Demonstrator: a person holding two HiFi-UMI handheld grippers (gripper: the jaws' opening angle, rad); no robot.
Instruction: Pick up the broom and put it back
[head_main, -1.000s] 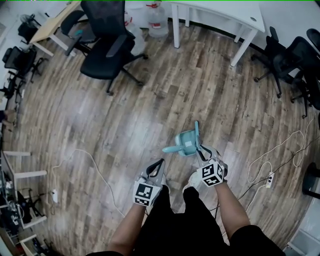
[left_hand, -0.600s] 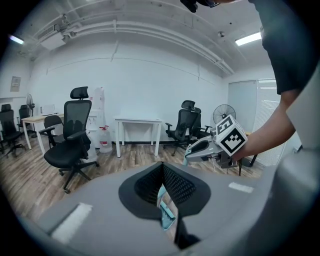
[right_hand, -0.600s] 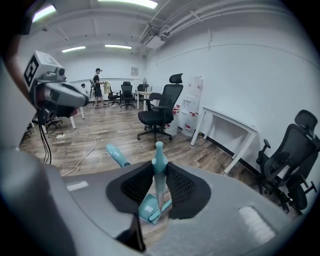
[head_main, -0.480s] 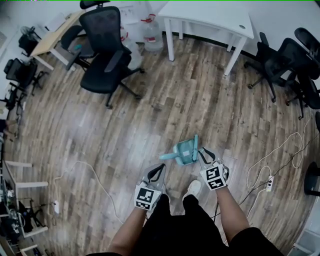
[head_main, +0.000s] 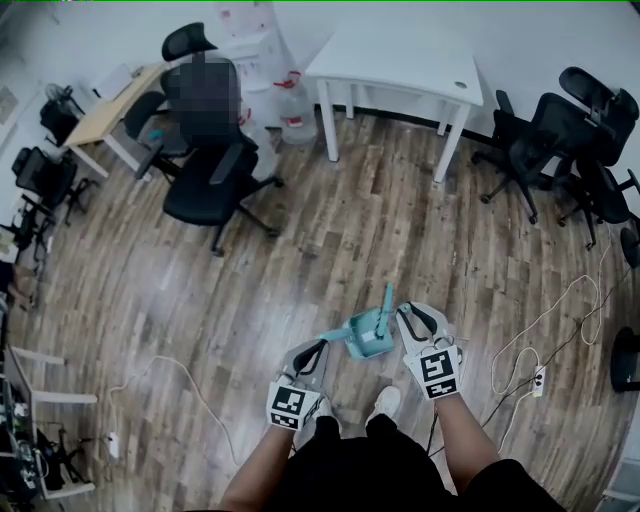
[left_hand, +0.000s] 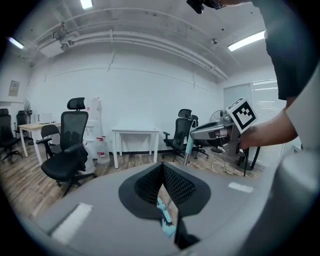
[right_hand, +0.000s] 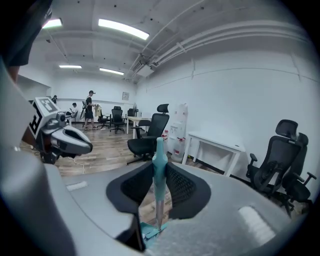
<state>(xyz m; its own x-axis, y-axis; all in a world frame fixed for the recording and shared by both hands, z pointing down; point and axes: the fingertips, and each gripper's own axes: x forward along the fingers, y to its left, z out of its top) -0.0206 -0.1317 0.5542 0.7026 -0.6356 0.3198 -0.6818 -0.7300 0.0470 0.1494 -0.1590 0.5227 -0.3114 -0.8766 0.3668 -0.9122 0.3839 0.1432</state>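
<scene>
The broom (head_main: 368, 333) is teal, with a slim upright handle (head_main: 386, 299) over a teal head and pan. My right gripper (head_main: 408, 313) is shut on that handle and holds it hanging above the wood floor. In the right gripper view the handle (right_hand: 159, 165) stands pinched between the black pads, its teal foot (right_hand: 150, 233) below. My left gripper (head_main: 318, 347) is beside it on the left, shut and empty. In the left gripper view the closed pads (left_hand: 175, 184) frame a sliver of teal, and the handle (left_hand: 188, 149) shows beyond them in the right gripper (left_hand: 220, 131).
A black office chair (head_main: 210, 175) stands far left, a white table (head_main: 400, 70) at the back, more black chairs (head_main: 560, 140) at right. Water jugs (head_main: 290, 110) sit by the wall. A power strip with cables (head_main: 540, 378) lies right; a white cord (head_main: 185, 372) lies left.
The right gripper has risen and carried the broom up off the floor. The left gripper rose a little. The broom handle now stands more upright.
</scene>
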